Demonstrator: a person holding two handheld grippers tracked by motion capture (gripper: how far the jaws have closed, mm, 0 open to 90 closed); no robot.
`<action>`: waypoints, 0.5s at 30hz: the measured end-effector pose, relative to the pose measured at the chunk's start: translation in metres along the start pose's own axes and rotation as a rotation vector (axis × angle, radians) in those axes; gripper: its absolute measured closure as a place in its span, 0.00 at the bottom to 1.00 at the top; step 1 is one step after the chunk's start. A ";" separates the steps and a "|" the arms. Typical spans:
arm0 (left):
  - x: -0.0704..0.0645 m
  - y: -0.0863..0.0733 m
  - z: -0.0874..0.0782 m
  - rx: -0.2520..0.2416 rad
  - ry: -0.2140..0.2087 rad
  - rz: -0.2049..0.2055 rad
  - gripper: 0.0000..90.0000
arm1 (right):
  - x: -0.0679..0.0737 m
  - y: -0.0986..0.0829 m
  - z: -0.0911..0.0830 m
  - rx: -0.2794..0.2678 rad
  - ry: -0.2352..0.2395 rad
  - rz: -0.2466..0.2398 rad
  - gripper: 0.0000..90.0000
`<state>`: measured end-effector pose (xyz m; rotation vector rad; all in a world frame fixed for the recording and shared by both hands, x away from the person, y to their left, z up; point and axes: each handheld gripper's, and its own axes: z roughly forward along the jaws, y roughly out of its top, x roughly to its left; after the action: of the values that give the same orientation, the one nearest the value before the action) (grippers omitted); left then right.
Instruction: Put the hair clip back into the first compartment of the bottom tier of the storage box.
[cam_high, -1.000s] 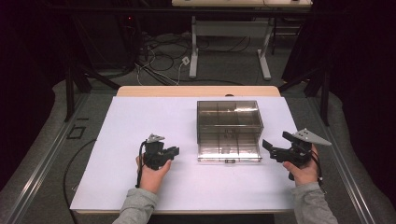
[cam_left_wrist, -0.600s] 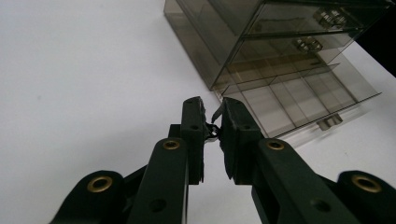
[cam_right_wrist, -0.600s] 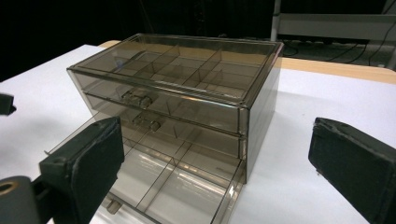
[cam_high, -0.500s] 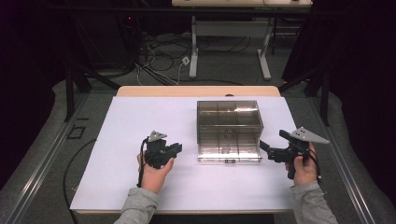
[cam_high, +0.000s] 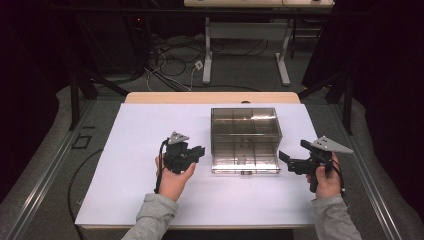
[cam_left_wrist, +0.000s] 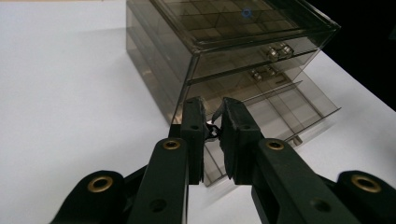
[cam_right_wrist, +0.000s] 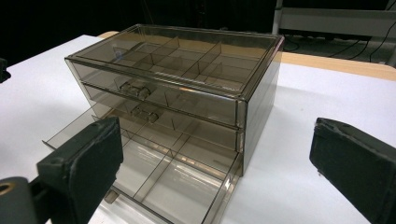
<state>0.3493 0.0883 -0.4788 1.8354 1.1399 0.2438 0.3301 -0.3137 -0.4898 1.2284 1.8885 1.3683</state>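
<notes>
Placed mid-table (cam_high: 140, 130): a smoky clear drawer box (cam_high: 245, 131), with the bottom drawer (cam_right_wrist: 177, 182) pulled out toward the person and looking bare. Lying crosswise, long side along the table's near edge, open top facing up. Just right of and beyond the left gripper (cam_left_wrist: 212, 119), near the box's front-left corner. Fingers nearly pressed together there, pinching a small dark item (cam_left_wrist: 214, 127) (too small to identify). Spread wide and holding nothing at the right gripper (cam_high: 291, 152), just off the front-right corner. Probably a short reach forward and right from the left side to drop it in.
</notes>
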 end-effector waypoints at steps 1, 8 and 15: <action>-0.001 0.001 0.001 0.005 -0.006 0.003 0.89 | 0.000 0.000 0.000 0.000 0.000 -0.002 0.03; -0.012 0.006 0.014 0.019 -0.022 0.027 0.89 | -0.003 0.000 -0.002 -0.006 -0.006 0.005 0.03; -0.021 0.007 0.029 0.043 -0.037 0.044 0.89 | -0.003 0.000 -0.001 -0.003 -0.006 0.001 0.03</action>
<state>0.3591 0.0531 -0.4834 1.8972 1.0878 0.2111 0.3305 -0.3171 -0.4899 1.2303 1.8815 1.3664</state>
